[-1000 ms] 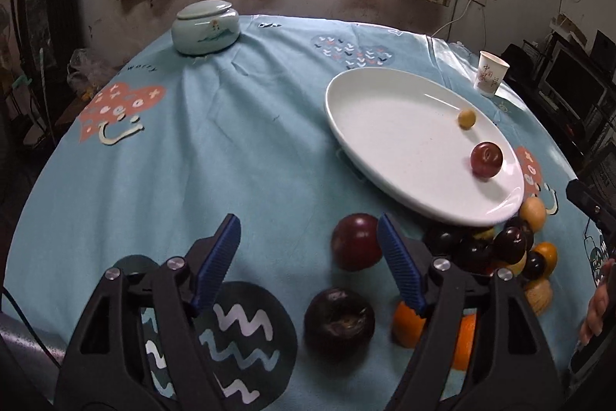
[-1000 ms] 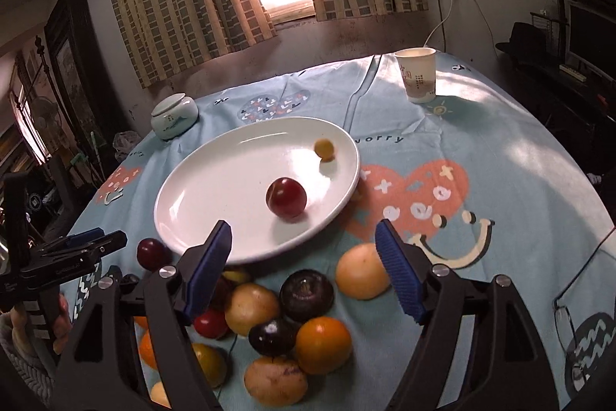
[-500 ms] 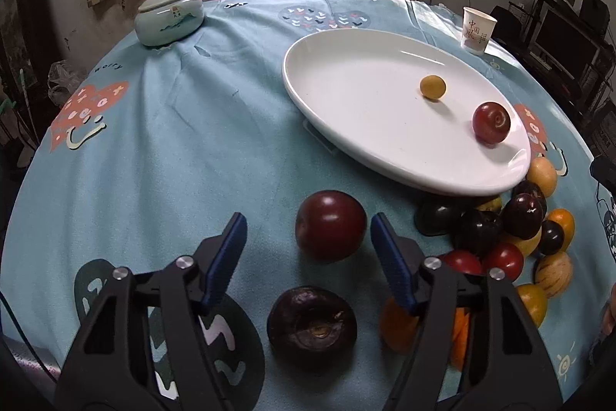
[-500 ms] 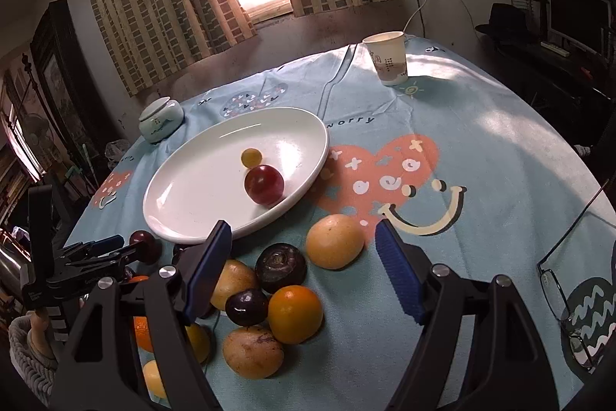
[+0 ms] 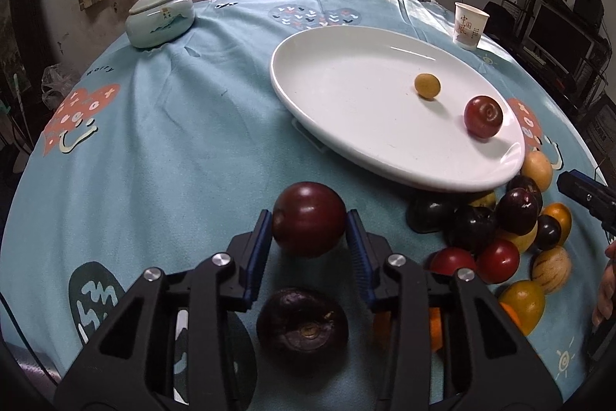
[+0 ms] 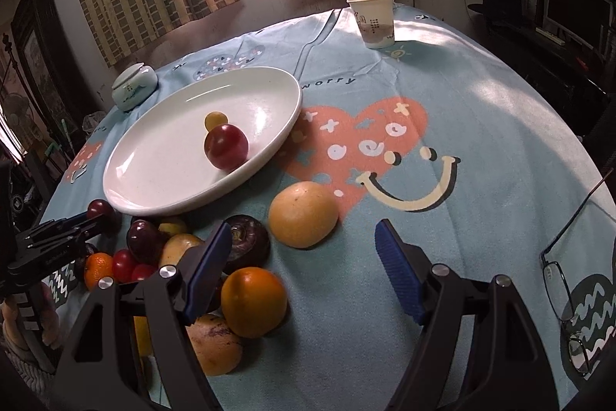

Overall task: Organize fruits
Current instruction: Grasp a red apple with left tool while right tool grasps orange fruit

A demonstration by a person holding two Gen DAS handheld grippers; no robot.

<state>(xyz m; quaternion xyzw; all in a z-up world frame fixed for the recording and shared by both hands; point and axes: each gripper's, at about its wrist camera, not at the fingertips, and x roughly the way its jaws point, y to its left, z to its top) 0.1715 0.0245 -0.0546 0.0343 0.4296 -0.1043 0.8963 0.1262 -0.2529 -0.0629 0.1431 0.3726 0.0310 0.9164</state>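
Note:
My left gripper [image 5: 309,237] is shut on a dark red plum [image 5: 309,219] that rests on the blue tablecloth, in front of the white oval plate [image 5: 346,95]. The plate holds a small yellow fruit [image 5: 427,86] and a red plum [image 5: 483,116]. A dark purple fruit [image 5: 302,324] lies between the left gripper's arms. My right gripper [image 6: 304,264] is open and empty above the cloth, just short of a large yellow fruit [image 6: 303,214]. A pile of mixed fruits [image 6: 173,257] lies to its left, with an orange [image 6: 253,301] at its left finger.
A paper cup [image 6: 373,20] stands at the far right of the table. A pale green lidded jar [image 5: 159,16] stands at the far left. Eyeglasses [image 6: 566,280] lie at the right edge. The pile also shows in the left wrist view [image 5: 500,230].
My left gripper has moved forward around the dark red plum and closed on it. My right gripper has shifted a little to the right and stays open.

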